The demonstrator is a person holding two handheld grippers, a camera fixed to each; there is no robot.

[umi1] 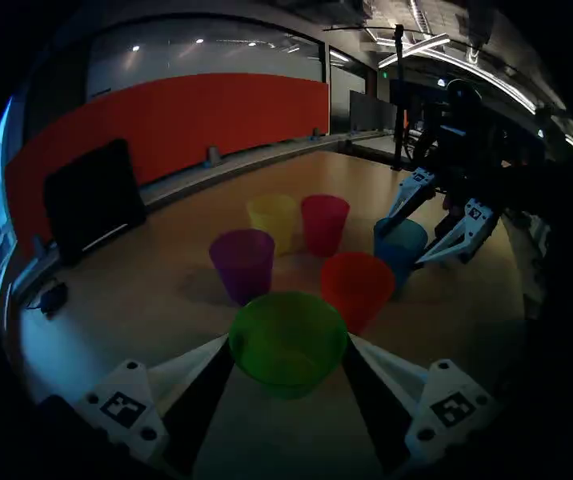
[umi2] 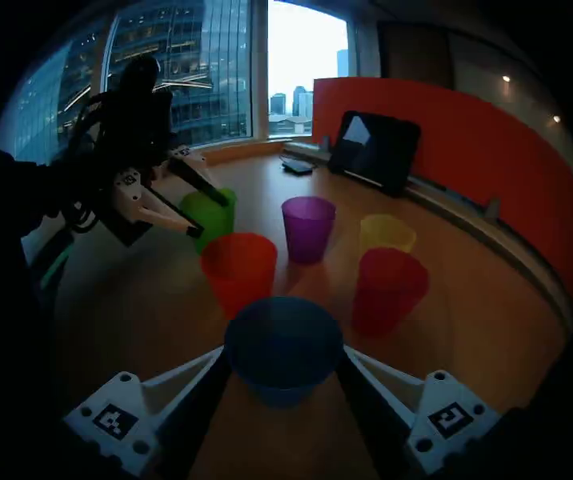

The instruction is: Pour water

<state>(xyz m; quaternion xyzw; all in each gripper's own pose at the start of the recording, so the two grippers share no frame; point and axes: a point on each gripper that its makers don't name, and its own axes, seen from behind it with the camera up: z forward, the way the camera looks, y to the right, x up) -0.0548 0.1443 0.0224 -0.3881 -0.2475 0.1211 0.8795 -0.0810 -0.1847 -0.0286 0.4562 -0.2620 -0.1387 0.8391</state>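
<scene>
Left gripper point(umi1: 288, 356) is clasping the green cup point(umi1: 288, 332), both fingers point(umi1: 184, 368) pressing its sides; right gripper point(umi2: 284, 360) is likewise pinching the blue cup point(umi2: 284, 340). Between the two held cups the red cup point(umi1: 356, 286) is standing, just beside each. Near the red cup, purple cup point(umi1: 242, 262), yellow cup point(umi1: 273, 220) and pink cup point(umi1: 324, 222) are crowding the table point(umi1: 158, 304); well apart, a dark screen point(umi1: 94, 196) is leaning.

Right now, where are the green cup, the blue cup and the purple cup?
green cup point(umi1: 289, 346), left gripper view, inside the cup, middle of the opening.
blue cup point(umi2: 283, 346), right gripper view, inside the cup, middle of the opening.
purple cup point(umi2: 308, 236), right gripper view, outer side wall.
</scene>
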